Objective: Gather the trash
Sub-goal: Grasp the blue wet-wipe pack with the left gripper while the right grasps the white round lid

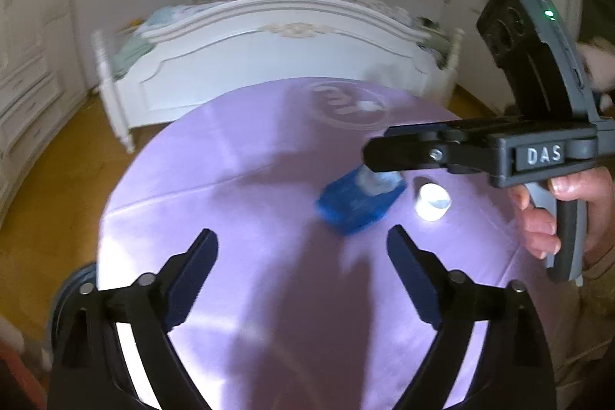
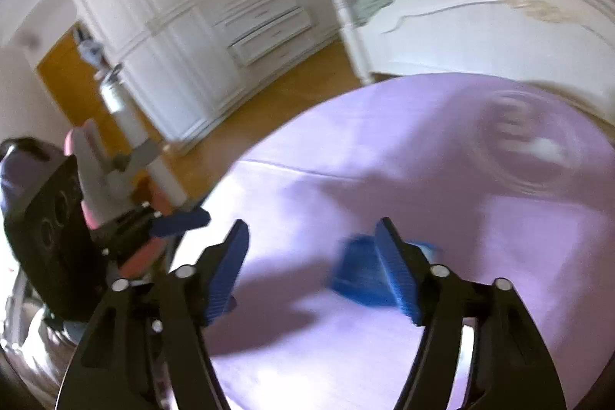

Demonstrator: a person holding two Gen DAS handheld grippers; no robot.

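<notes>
A blue plastic wrapper lies on the round table with a purple cloth, with a pale crumpled bit on top of it. A small white cup or cap lies just right of it. My left gripper is open and empty, just short of the wrapper. My right gripper reaches in from the right above the wrapper. In the right wrist view my right gripper is open, and its right finger covers part of the blue wrapper. The left gripper's blue fingertip shows at the left there.
A clear glass plate with a white scrap stands at the far side of the table; it also shows in the right wrist view. A white bed stands behind the table. White wardrobes line the wall over wooden floor.
</notes>
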